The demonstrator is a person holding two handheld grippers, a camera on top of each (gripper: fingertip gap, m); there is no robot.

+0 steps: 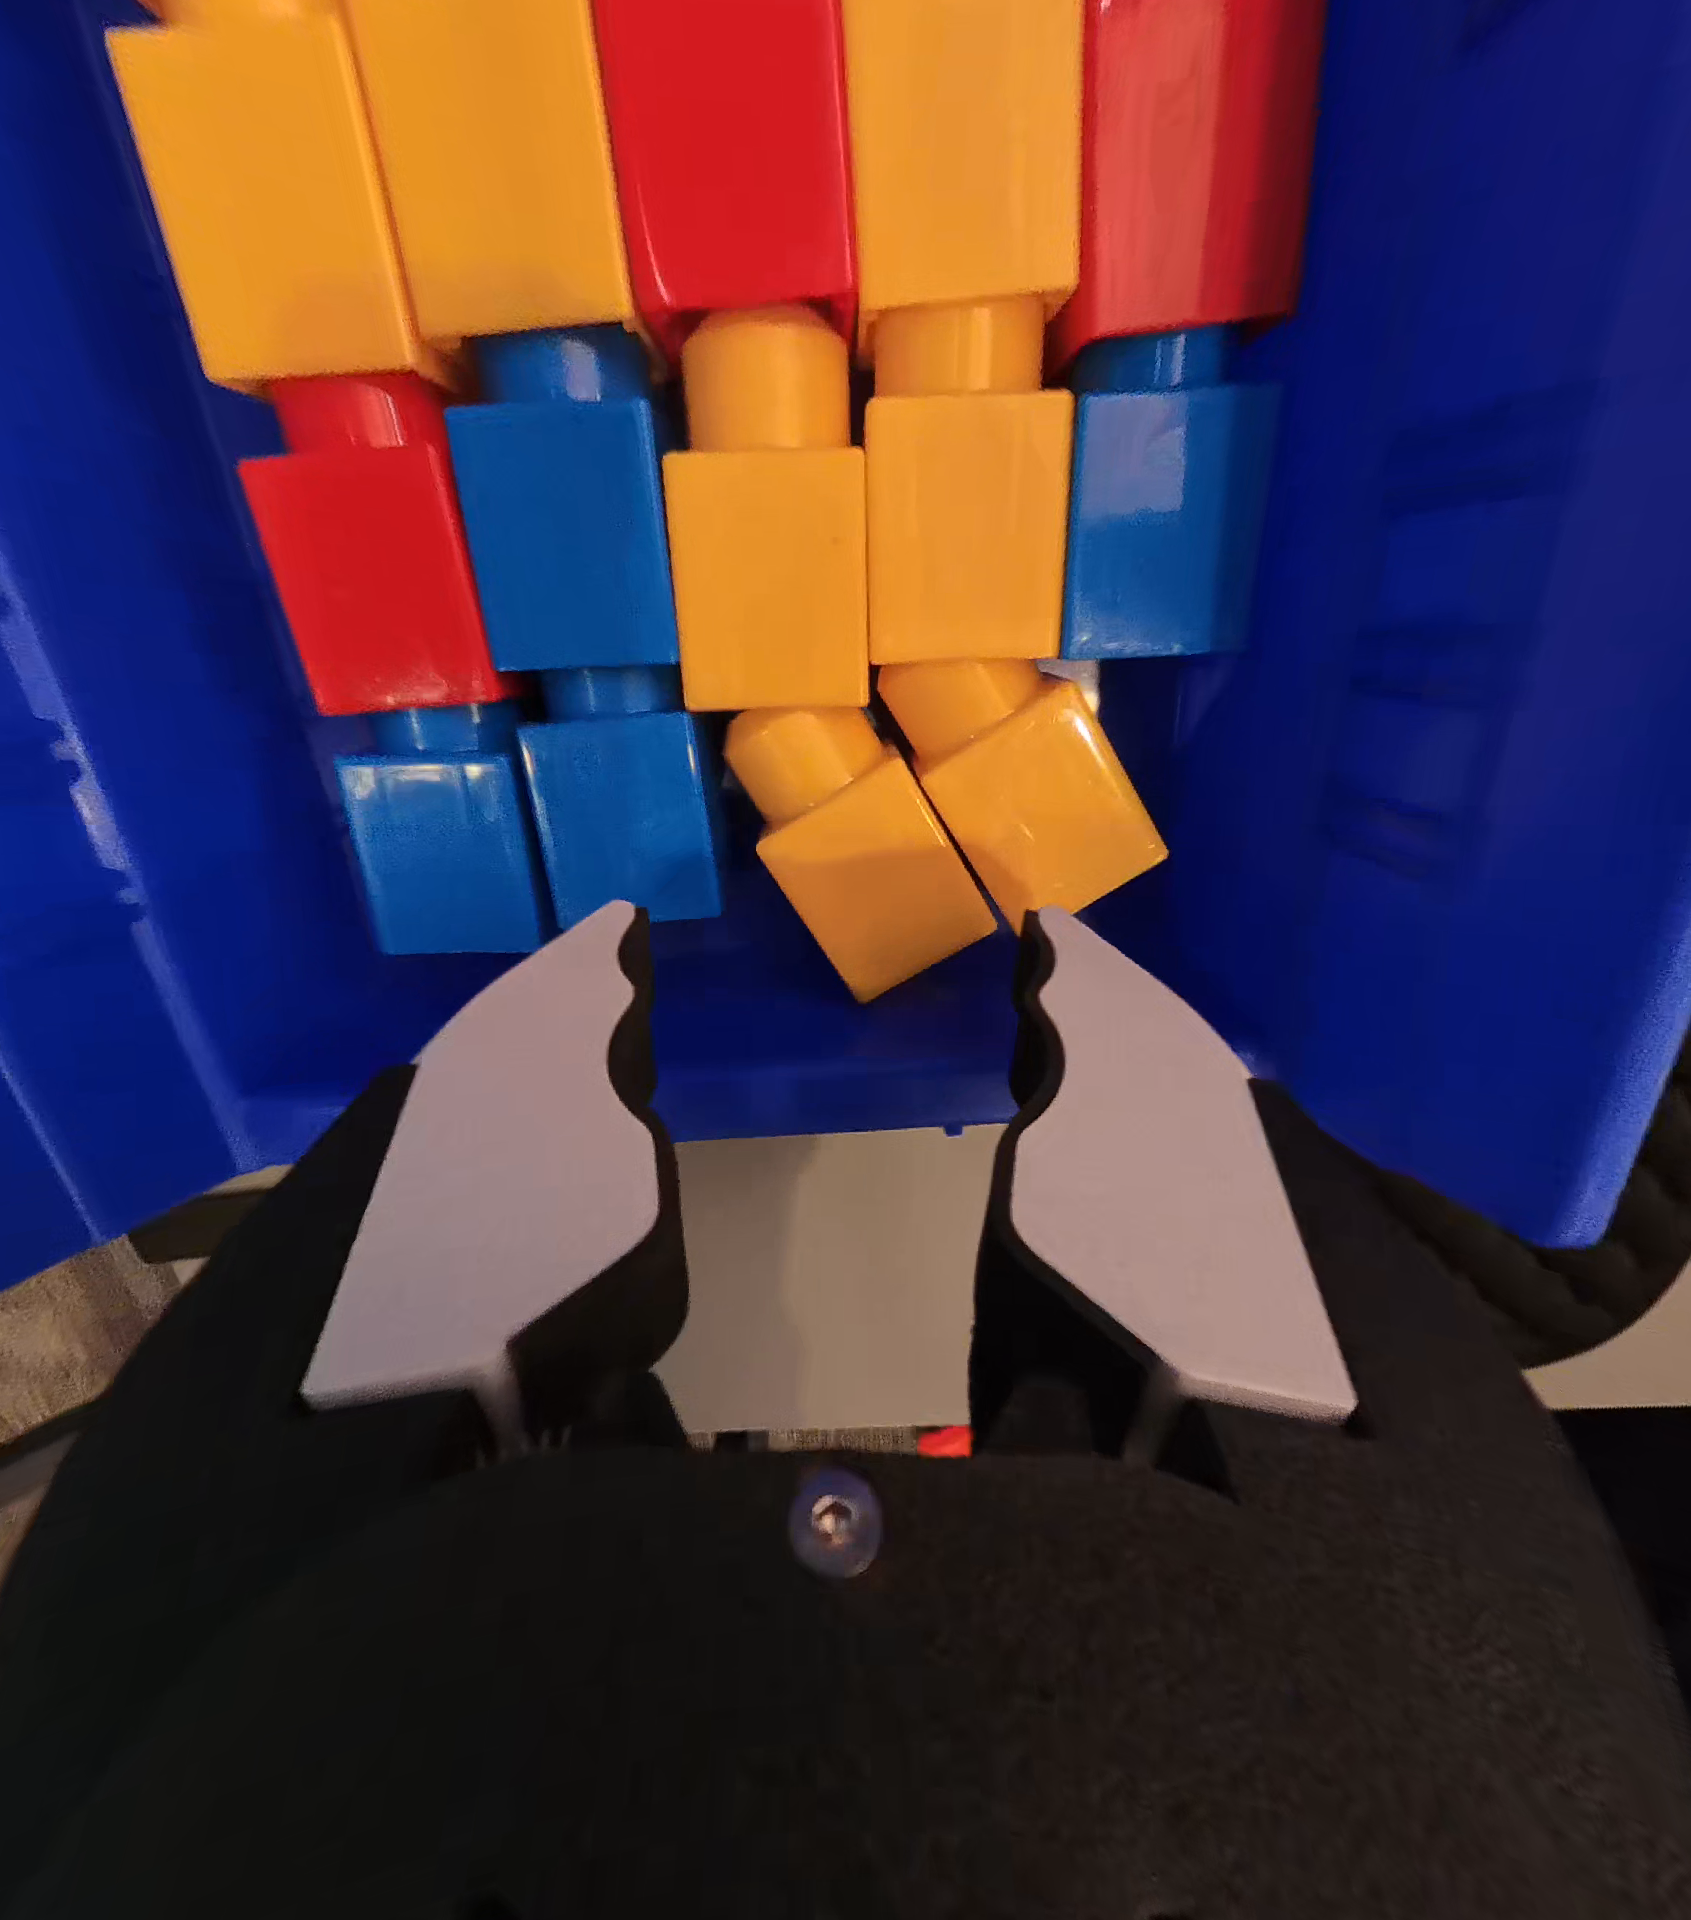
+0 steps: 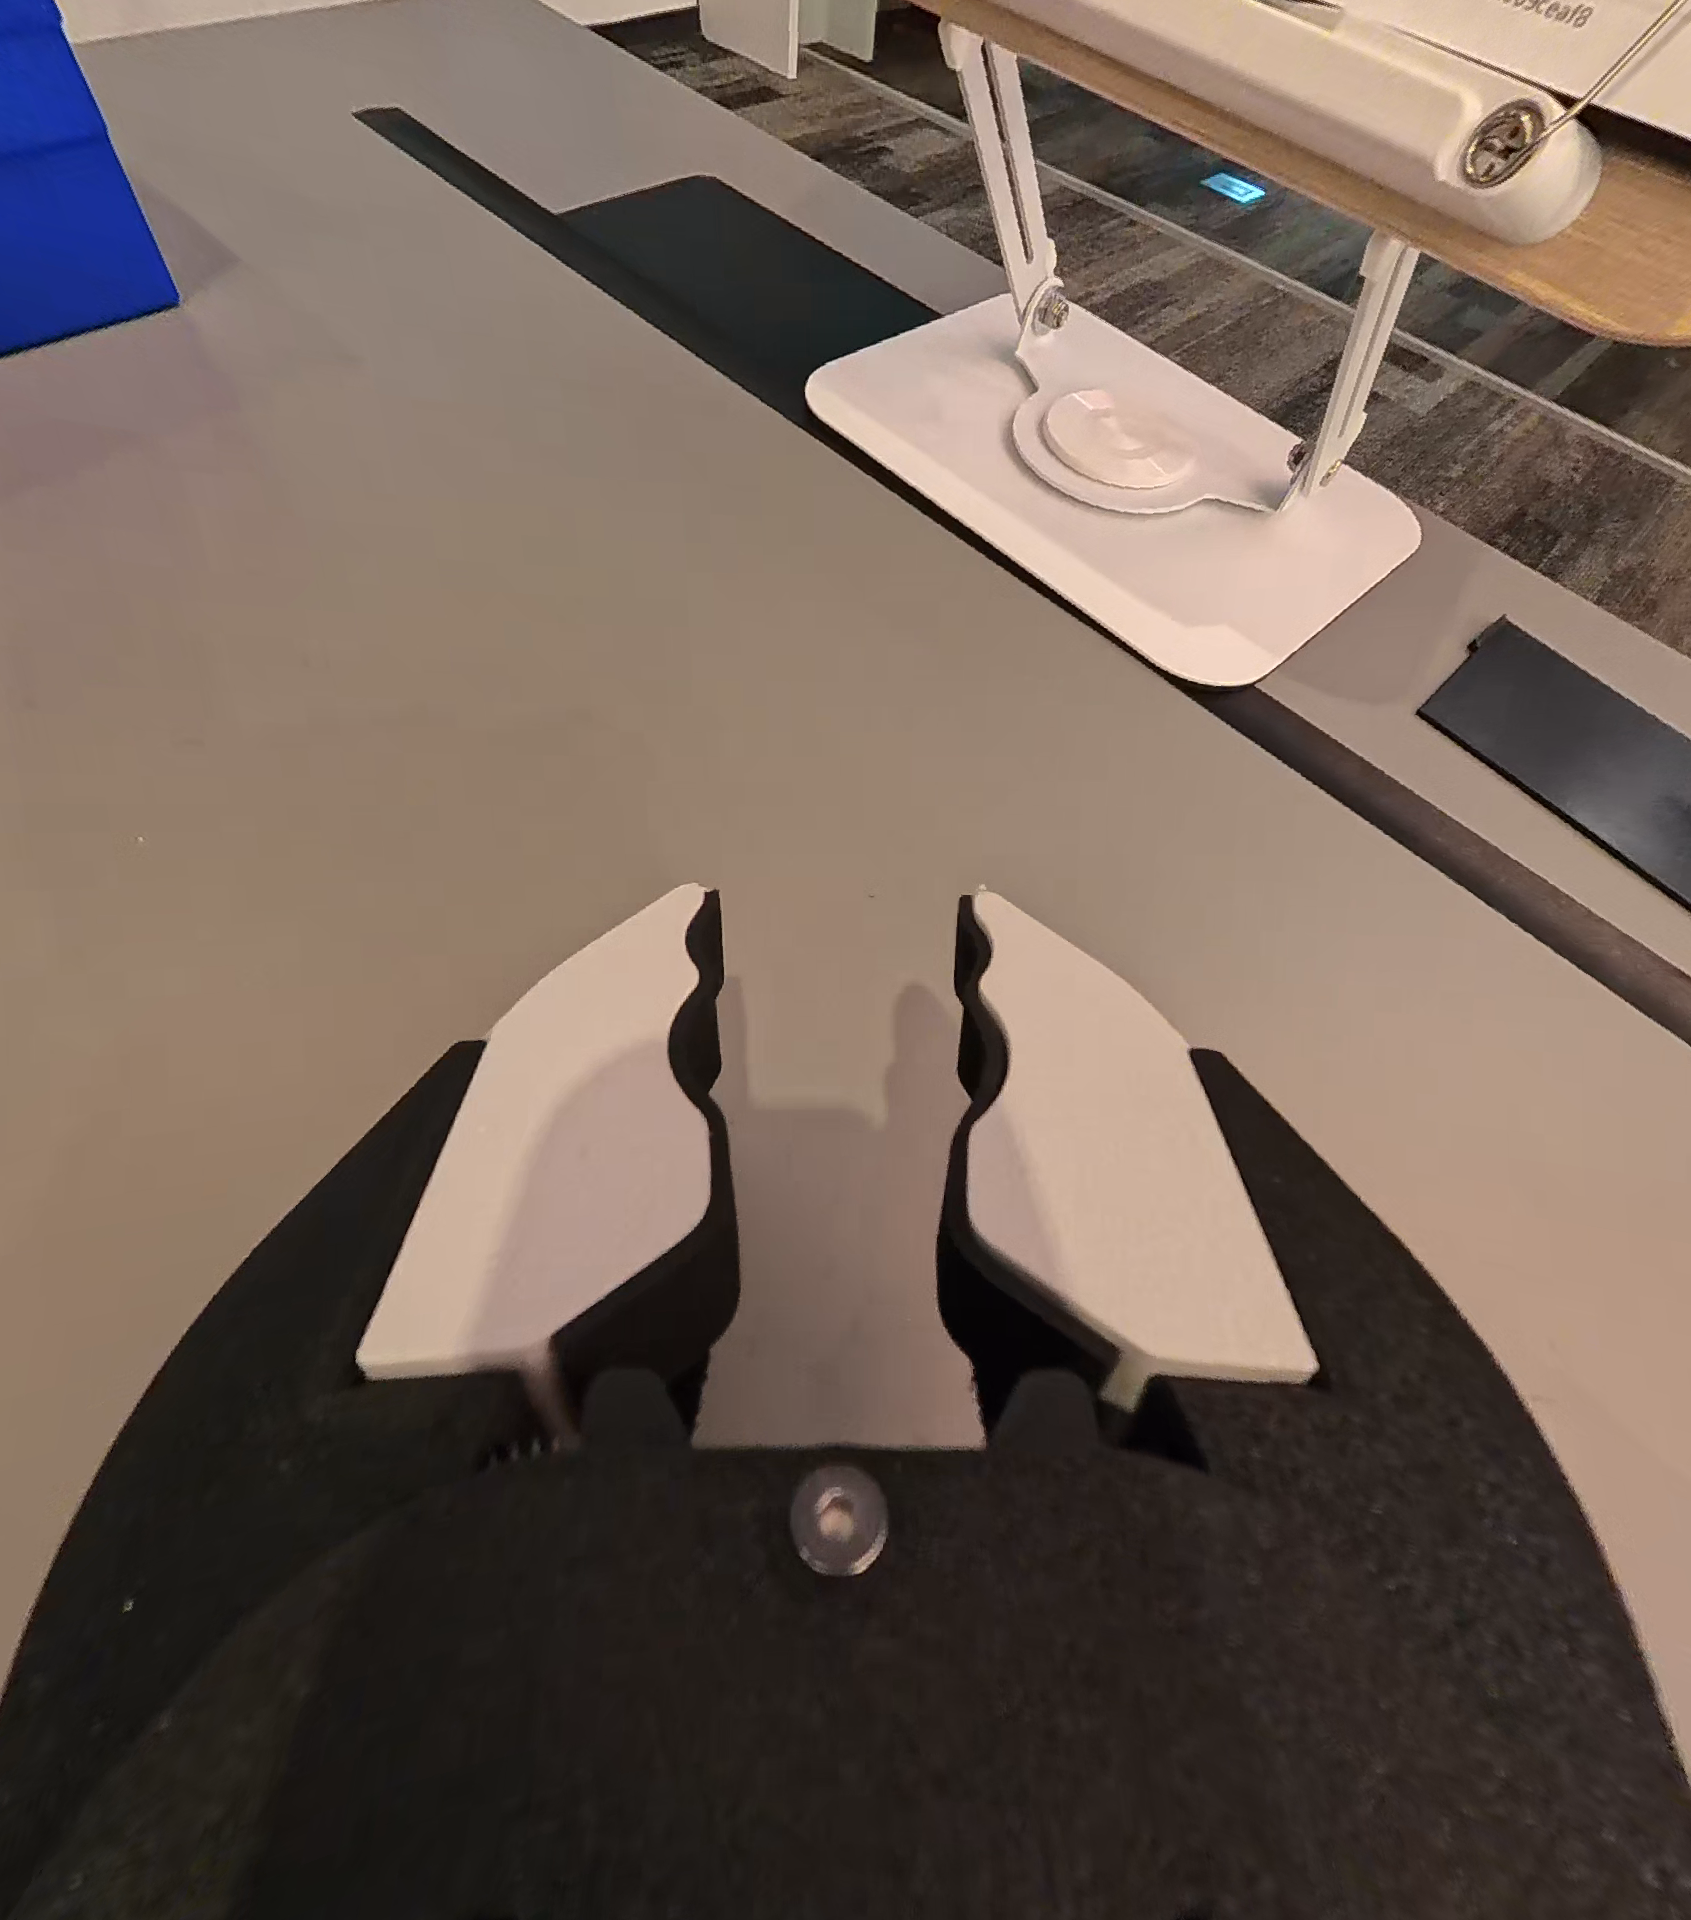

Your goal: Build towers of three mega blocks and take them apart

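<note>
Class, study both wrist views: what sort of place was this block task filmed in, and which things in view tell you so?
Probably an office or lab workspace. A grey desk with dark cable-slot covers carries a white adjustable stand, patterned carpet lies beyond it, and a blue plastic bin holds the mega blocks.

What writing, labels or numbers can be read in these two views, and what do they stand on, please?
Right wrist view: one short printed line on the white panel above the stand, cut by the frame edge; I will not copy it.
Left wrist view: none on the blocks or blue bin.
</note>
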